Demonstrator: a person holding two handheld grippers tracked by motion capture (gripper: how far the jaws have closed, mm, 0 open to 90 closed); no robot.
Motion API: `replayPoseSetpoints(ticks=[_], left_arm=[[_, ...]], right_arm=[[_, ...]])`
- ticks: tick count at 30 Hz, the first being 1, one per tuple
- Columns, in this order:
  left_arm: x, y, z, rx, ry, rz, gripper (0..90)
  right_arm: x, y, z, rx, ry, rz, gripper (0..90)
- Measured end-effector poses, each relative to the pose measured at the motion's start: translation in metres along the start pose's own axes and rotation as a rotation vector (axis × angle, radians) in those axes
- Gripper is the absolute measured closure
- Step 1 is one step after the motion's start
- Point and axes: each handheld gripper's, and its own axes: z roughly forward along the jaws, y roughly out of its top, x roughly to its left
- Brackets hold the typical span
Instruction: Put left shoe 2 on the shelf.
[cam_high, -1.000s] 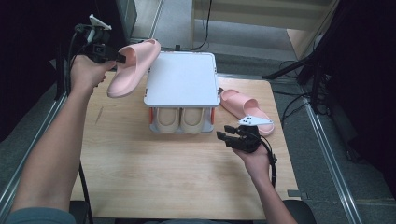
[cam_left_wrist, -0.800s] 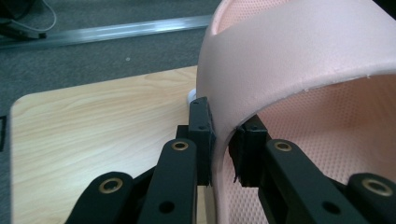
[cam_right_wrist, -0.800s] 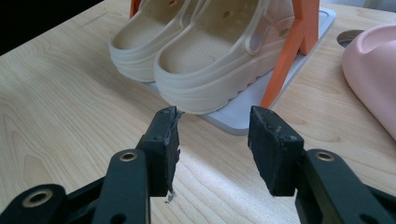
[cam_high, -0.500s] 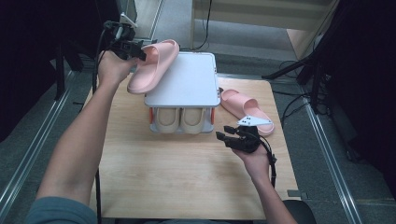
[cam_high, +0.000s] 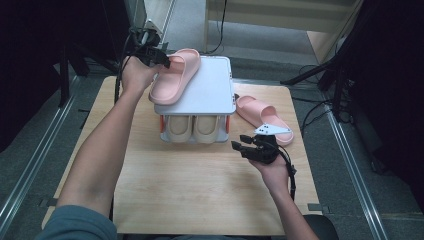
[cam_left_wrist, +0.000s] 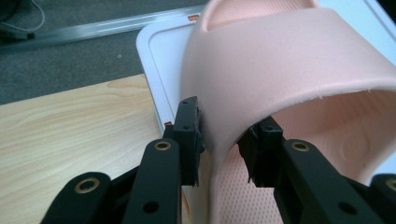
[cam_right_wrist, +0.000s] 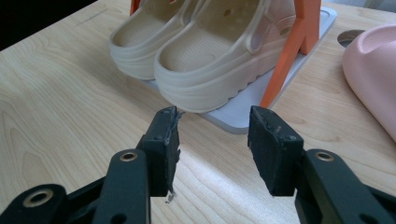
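Observation:
A pink slipper (cam_high: 175, 75) lies on the white top of a small shoe rack (cam_high: 212, 92), toe toward the far side. My left gripper (cam_high: 162, 59) is at its strap. In the left gripper view the strap's side wall (cam_left_wrist: 280, 70) stands between the jaws (cam_left_wrist: 224, 126), which have just been opening, and the pads no longer squeeze it. A second pink slipper (cam_high: 262, 117) lies on the table right of the rack. A pair of beige clogs (cam_high: 192, 129) sits on the lower shelf. My right gripper (cam_high: 245, 148) hovers open in front of the clogs (cam_right_wrist: 210, 51), holding nothing (cam_right_wrist: 212, 126).
The wooden table (cam_high: 200, 190) stretches toward the person. The rack's orange posts (cam_right_wrist: 285, 65) and grey lower shelf (cam_right_wrist: 243, 119) stand just ahead of the right jaws. The second slipper (cam_right_wrist: 373, 79) lies to their right. Metal floor rails run along both sides.
The left hand carried the pink slipper rightward from beside the rack onto its white top. The left jaws have spread around the strap. The right hand has kept still.

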Motion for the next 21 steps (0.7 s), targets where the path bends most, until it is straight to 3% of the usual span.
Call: replayPoseSetpoints(ticks=[21], left_arm=[[-0.002, -0.009, -0.012, -0.012, -0.081, 0.02, 60.9]], right_arm=[[0.0, 0.0, -0.001, 0.005, -0.005, 0.003, 54.6]])
